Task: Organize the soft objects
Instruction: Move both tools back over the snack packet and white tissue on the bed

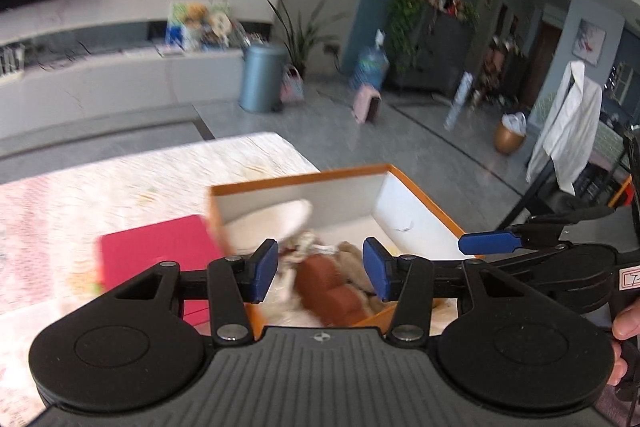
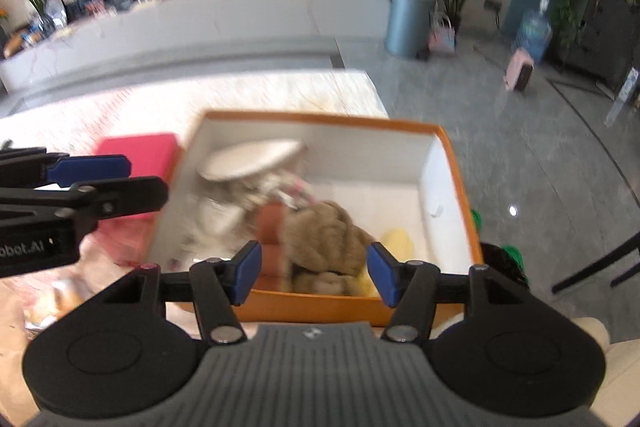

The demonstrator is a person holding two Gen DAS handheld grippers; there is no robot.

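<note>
Soft toys (image 2: 320, 239) heaped in orange box (image 2: 312, 303)

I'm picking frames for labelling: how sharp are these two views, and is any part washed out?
Left wrist view: the orange box and the soft things inside are smeared by motion, while the left gripper is crisp. Right wrist view: the same blur, the tablecloth is blown out white, and the right gripper stays sharp.
</note>
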